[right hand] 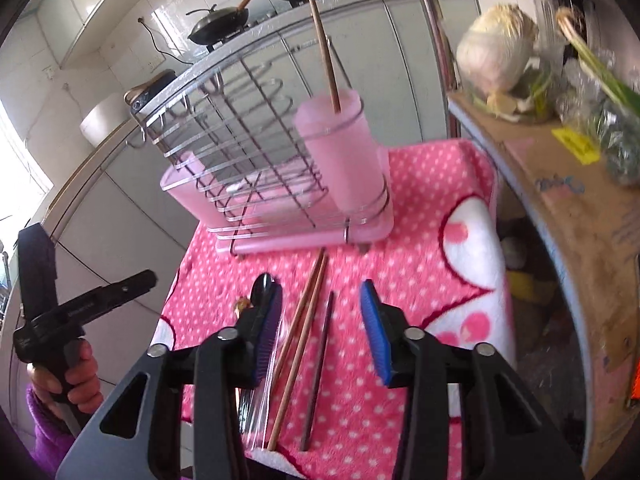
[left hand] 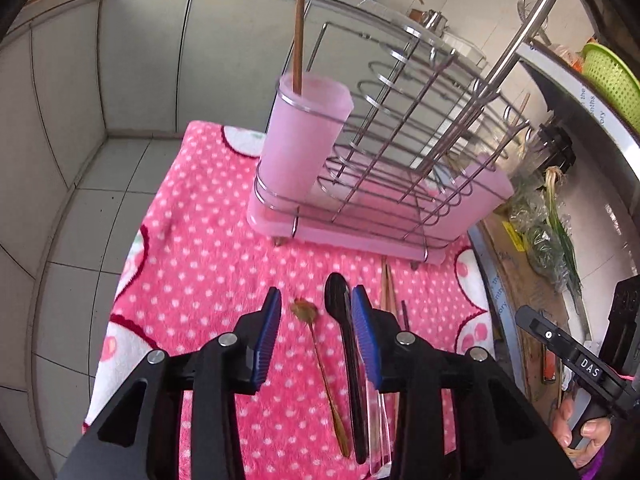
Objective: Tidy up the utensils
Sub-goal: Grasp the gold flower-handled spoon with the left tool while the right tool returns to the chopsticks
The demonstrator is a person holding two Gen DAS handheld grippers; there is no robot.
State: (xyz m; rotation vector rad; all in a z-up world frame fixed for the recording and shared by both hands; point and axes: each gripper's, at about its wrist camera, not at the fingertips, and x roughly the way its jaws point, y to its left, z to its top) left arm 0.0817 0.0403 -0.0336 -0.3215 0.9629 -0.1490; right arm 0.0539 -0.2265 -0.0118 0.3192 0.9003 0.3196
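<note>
Spoons (left hand: 348,360) black, gold; chopsticks (right hand: 304,328) wooden; left claw (left hand: 316,320), right claw (right hand: 322,316) spread, empty

Above the pink polka-dot fleece cloth (left hand: 208,264), the left gripper (left hand: 316,312) with blue ribbed pads stands parted over a slim gold spoon (left hand: 320,356) and, apparently untouched, a black plastic spoon (left hand: 346,344).

Both wrist views: shared pink towel (left hand: 208,264)

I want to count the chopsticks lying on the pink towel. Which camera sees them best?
The right wrist view: the pair of brown chopsticks lies in plain sight between the right gripper's fingers. In the left wrist view, they barely peek out behind a finger.
</note>
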